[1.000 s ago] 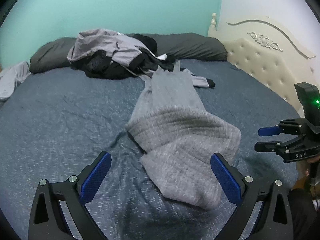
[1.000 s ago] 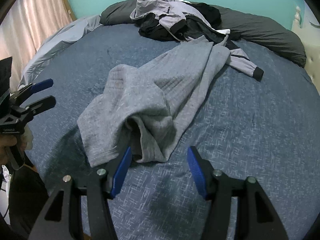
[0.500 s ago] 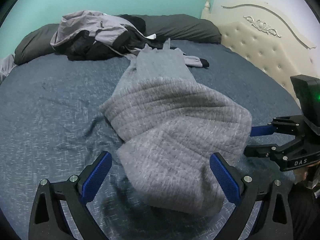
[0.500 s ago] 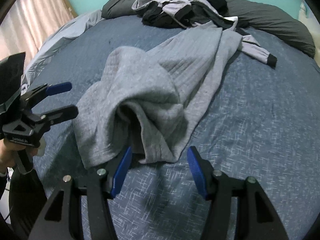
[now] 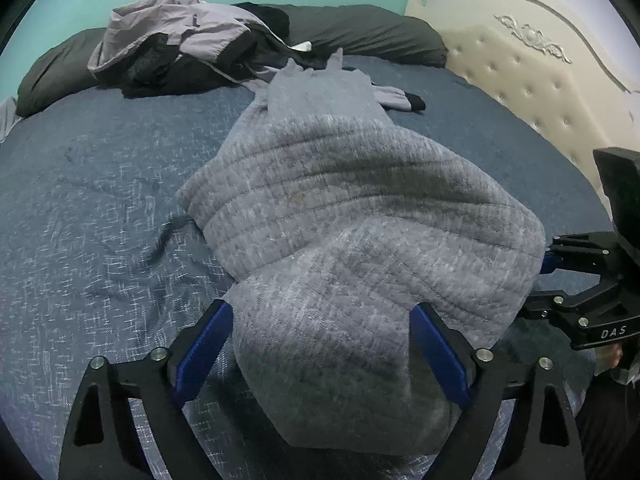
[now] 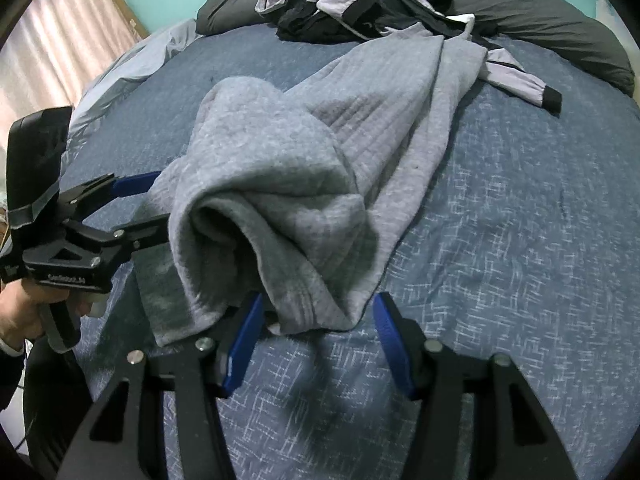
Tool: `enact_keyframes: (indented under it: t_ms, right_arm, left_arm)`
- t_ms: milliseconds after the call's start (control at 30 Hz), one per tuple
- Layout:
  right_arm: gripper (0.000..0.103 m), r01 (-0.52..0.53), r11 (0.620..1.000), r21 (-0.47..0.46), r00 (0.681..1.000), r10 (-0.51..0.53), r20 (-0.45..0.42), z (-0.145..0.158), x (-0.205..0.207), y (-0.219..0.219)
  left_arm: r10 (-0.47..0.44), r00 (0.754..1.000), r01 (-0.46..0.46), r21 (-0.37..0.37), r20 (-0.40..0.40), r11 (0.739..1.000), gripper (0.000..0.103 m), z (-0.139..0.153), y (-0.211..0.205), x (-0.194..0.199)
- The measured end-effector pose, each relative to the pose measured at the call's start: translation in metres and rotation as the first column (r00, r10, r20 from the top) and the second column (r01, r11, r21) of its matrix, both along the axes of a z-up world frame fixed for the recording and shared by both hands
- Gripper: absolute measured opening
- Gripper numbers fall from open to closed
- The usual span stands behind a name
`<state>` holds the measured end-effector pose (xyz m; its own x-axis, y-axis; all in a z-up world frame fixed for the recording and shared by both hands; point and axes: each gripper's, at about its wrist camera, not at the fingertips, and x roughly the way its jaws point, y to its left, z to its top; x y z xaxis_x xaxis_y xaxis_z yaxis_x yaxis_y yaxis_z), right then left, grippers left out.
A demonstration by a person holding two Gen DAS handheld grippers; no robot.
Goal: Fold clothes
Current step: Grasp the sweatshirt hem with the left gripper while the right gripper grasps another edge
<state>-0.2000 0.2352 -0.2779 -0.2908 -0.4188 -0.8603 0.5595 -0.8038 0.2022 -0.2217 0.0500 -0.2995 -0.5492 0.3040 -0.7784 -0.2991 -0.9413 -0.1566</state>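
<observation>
Item: grey knit garment (image 5: 352, 240), lying crumpled on the blue bedspread (image 5: 92, 208), its near end bunched into a rolled hump and its far end stretching back toward the pile of clothes (image 5: 188, 52) at the dark pillows (image 5: 372, 32). Compared with a second ago, the garment is filling far more of both views, both grippers having closed in on it. Left gripper (image 5: 320, 344): jaws spread wide, gripping nothing, now straddling the near hem of the garment, where earlier the fabric was sitting further ahead of the blue pads (image 5: 202, 354); whether the pads are touching cloth is not clear. In the right wrist view this same left gripper (image 6: 132, 204) is appearing at the left edge with its fingers parted around the garment's left margin, closer to the cloth than before, a hand (image 6: 24, 312) holding its grip. Right gripper (image 6: 316, 340): jaws also open and holding nothing, positioned at the drooping lower fold of the garment, the left pad (image 6: 244, 340) sitting under the hanging edge, which earlier was lying just ahead of it. In the left wrist view the right gripper (image 5: 552, 280) is showing at the right edge, fingertips now hidden behind the garment's right side. A cream tufted headboard (image 5: 520, 72) is standing at the right.
</observation>
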Motion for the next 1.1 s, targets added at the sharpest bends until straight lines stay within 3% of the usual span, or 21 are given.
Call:
enact_keyframes:
  t_ms: [100, 167, 333, 467, 733, 933, 1100]
  right_arm:
    - [0.04, -0.023, 1.0, 0.0, 1.0, 0.023, 0.017, -0.004, -0.002, -0.004]
    - [0.024, -0.037, 0.999, -0.002, 0.999, 0.037, 0.028, -0.007, -0.003, -0.008]
    - [0.006, -0.056, 0.998, 0.014, 0.998, 0.056, 0.014, -0.01, -0.001, -0.016]
    - [0.004, -0.049, 0.999, 0.004, 0.999, 0.049, -0.004, -0.005, -0.001, -0.014]
    - [0.003, -0.021, 0.999, -0.05, 0.994, 0.016, -0.111, 0.048, 0.001, 0.003]
    - [0.003, -0.019, 0.997, -0.079, 0.982, 0.004, -0.186, 0.093, 0.004, 0.018]
    - [0.003, -0.033, 0.997, -0.063, 0.978, 0.02, -0.208, 0.111, 0.01, 0.013]
  left_arm:
    - [-0.01, 1.0, 0.01, 0.016, 0.012, 1.0, 0.086, -0.003, -0.001, -0.001]
    - [-0.002, 1.0, 0.002, 0.015, 0.02, 1.0, 0.07, -0.005, -0.003, -0.002]
    - [-0.012, 1.0, 0.012, -0.002, -0.011, 1.0, 0.048, 0.008, -0.009, 0.004]
    - [-0.021, 0.999, 0.02, -0.016, -0.034, 1.0, 0.027, 0.018, -0.014, 0.009]
    - [-0.036, 0.995, 0.031, -0.061, -0.096, 0.998, 0.012, 0.053, -0.027, 0.025]
    - [-0.044, 0.992, 0.038, -0.051, -0.117, 0.998, 0.012, 0.08, -0.029, 0.042]
    - [-0.107, 0.987, 0.103, -0.038, -0.12, 0.994, 0.015, 0.083, 0.003, 0.066]
